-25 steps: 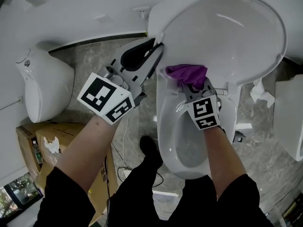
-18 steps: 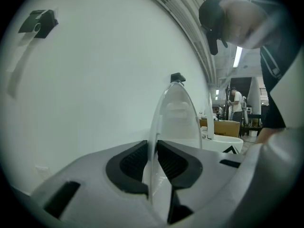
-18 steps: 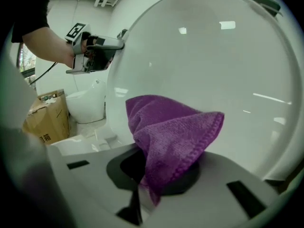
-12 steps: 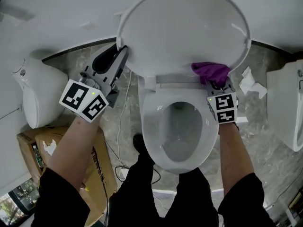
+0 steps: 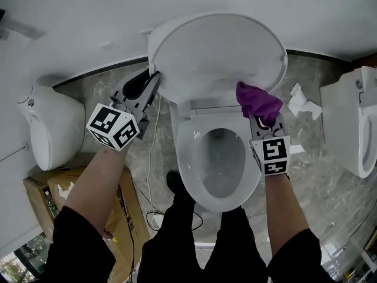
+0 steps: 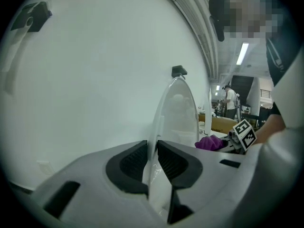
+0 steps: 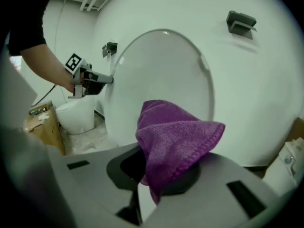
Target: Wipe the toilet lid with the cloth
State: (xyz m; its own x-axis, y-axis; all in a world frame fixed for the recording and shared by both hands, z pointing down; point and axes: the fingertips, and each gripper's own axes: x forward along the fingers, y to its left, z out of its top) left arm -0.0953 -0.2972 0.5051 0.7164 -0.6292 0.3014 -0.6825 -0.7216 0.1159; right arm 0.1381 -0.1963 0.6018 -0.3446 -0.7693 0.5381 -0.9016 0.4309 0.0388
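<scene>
The white toilet lid (image 5: 218, 55) stands raised against the wall. My left gripper (image 5: 154, 80) clamps its left rim; in the left gripper view the thin lid edge (image 6: 176, 113) runs between the two dark pads (image 6: 133, 160), which press on it. My right gripper (image 5: 261, 122) is shut on a purple cloth (image 5: 257, 101), held against the lid's lower right part, just above the hinge. In the right gripper view the purple cloth (image 7: 173, 139) bunches over the jaws and hides the fingertips, with the lid (image 7: 161, 84) close behind it.
Below the lid are the open seat and bowl (image 5: 194, 158). Another white toilet (image 5: 50, 125) stands on the left and one more (image 5: 353, 119) on the right. A cardboard box (image 5: 41, 190) sits at lower left. Crumpled paper (image 5: 300, 102) and a cable (image 5: 150, 158) lie on the floor.
The right gripper has carried the purple cloth from the lid's lower left, near the hinge, across to its lower right and slightly up. The left gripper has kept its hold on the lid's rim.
</scene>
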